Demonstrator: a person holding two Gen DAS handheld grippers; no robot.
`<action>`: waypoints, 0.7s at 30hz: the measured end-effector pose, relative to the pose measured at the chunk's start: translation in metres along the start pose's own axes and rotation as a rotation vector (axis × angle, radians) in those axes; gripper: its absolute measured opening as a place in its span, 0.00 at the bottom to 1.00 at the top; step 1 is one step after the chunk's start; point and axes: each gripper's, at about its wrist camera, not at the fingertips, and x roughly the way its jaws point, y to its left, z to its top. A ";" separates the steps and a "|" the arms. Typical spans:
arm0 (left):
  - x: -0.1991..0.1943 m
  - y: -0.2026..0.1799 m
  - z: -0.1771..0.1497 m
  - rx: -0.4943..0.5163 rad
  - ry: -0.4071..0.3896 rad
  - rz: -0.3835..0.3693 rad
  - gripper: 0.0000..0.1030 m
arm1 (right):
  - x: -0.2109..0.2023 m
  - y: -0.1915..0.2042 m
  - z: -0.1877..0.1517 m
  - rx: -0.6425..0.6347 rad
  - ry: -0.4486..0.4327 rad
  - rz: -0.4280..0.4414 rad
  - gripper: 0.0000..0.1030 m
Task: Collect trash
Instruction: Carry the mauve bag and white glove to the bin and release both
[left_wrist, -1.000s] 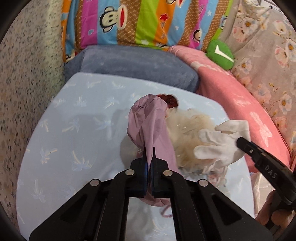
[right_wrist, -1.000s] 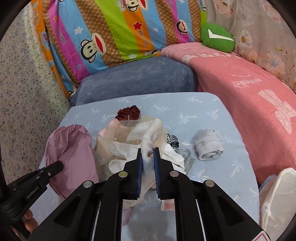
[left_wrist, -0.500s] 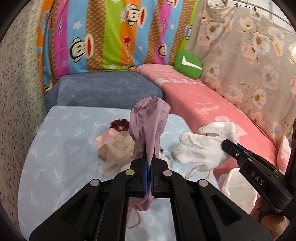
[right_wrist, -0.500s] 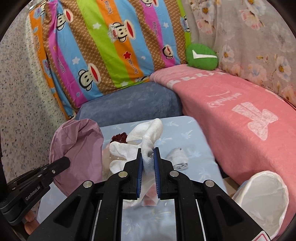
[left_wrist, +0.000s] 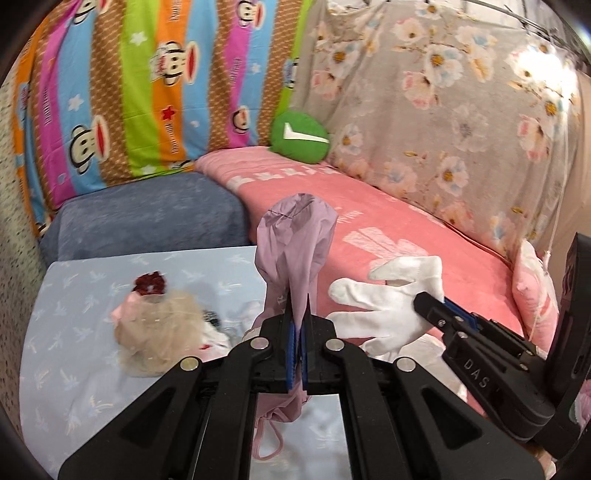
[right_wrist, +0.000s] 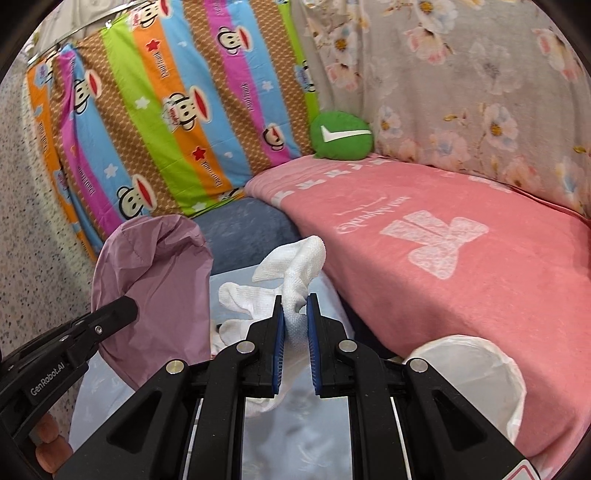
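Mauve cloth (left_wrist: 295, 254) is clamped in your left gripper (left_wrist: 297, 314), and a white glove (right_wrist: 291, 280) in your right gripper (right_wrist: 295, 314), both held above the table (left_wrist: 74, 369). You are mid-carry; next, I judge, bring both over the white-lined bin (right_wrist: 476, 373) and release.

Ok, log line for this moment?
left gripper: shut on purple cloth | right gripper: shut on white glove | bin bag: open, lower right

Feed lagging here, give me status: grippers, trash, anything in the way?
Left gripper shut on mauve cloth. Right gripper shut on white glove. White bin bag open at lower right, path looks clear. More scraps on table.
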 end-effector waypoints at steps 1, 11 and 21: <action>0.002 -0.011 0.000 0.016 0.002 -0.017 0.02 | -0.004 -0.009 -0.001 0.009 -0.004 -0.010 0.10; 0.030 -0.094 -0.008 0.104 0.051 -0.150 0.02 | -0.028 -0.095 -0.014 0.105 -0.015 -0.111 0.10; 0.055 -0.154 -0.020 0.182 0.091 -0.245 0.03 | -0.032 -0.159 -0.032 0.188 0.006 -0.192 0.10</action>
